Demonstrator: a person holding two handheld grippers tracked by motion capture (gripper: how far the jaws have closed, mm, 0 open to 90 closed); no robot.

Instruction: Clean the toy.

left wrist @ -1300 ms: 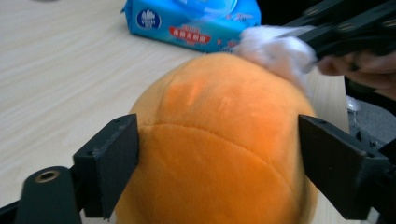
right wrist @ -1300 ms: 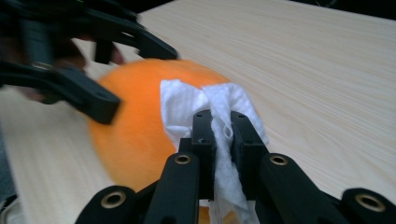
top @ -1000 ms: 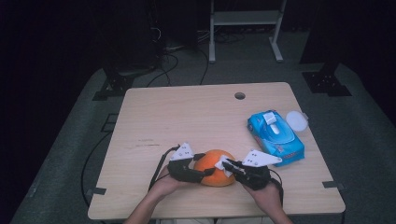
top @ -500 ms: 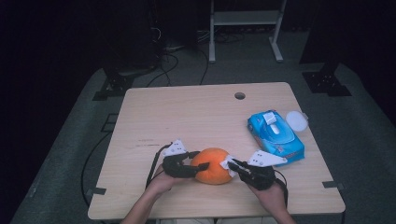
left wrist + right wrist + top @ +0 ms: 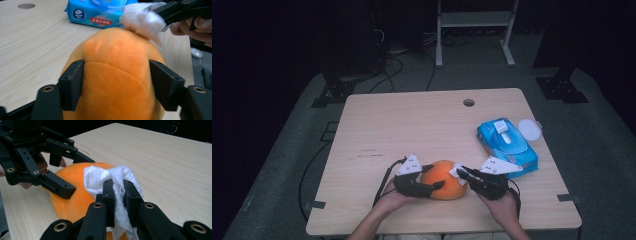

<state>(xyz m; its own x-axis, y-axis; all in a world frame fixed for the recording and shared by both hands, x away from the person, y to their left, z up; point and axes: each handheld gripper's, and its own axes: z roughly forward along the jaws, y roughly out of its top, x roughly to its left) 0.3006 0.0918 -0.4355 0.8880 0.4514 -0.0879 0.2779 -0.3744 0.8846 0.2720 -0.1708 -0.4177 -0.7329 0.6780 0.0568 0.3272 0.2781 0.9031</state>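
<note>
An orange plush ball (image 5: 444,179) lies on the wooden table (image 5: 422,125) near its front edge. My left gripper (image 5: 432,187) holds the ball from the left, its jaws pressed on both sides of the orange plush (image 5: 117,82). My right gripper (image 5: 460,172) is shut on a white wipe (image 5: 112,180), and the wipe (image 5: 142,21) rests against the ball's upper right side. The ball (image 5: 75,195) sits just behind the wipe in the right gripper view, with the left gripper (image 5: 67,173) clamped across it.
A blue pack of wet wipes (image 5: 507,145) lies at the right of the table, its white lid (image 5: 530,129) beside it near the edge. A cable hole (image 5: 468,102) is at the back. Cables and a stand are on the dark floor beyond.
The ball and both grippers have stayed near the front edge. The right gripper has shifted the wipe slightly over the ball's right side; the left gripper keeps its hold.
</note>
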